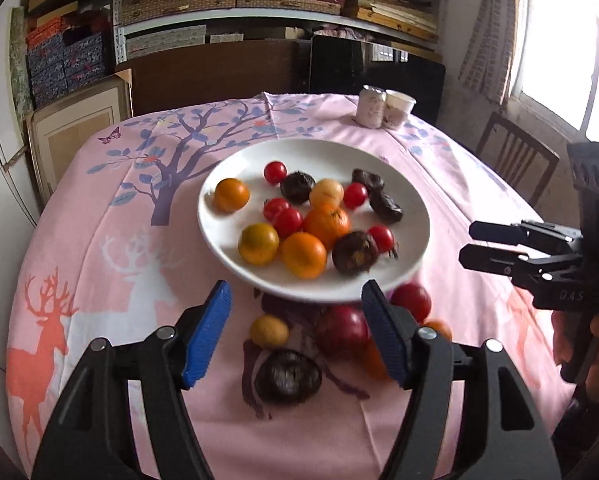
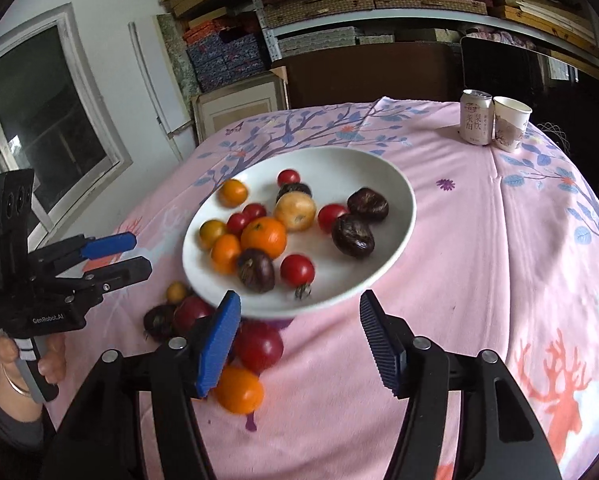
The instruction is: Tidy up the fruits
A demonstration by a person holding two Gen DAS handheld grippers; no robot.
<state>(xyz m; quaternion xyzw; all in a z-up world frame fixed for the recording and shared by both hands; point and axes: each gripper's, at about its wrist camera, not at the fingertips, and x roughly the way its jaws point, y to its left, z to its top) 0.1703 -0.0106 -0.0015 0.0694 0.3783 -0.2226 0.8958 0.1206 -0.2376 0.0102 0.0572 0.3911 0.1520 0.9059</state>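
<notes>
A white plate [image 1: 259, 156] on the pink tablecloth holds several oranges, red cherry tomatoes and dark chestnut-like fruits; it also shows in the right wrist view [image 2: 351, 164]. Loose fruit lies on the cloth in front of it: a dark one [image 1: 287, 376], a dark red one [image 1: 341, 330], a small yellow one [image 1: 268, 331], an orange [image 2: 239, 390] and a red one [image 2: 259, 346]. My left gripper [image 1: 295, 332] is open above the loose fruit. My right gripper [image 2: 299, 344] is open just before the plate's near rim. Both are empty.
A drink can [image 2: 476, 117] and a paper cup [image 2: 510, 123] stand at the table's far right. A wooden chair [image 1: 515, 156] stands beside the table on the right. Shelves of boxes and a dark board stand behind the table.
</notes>
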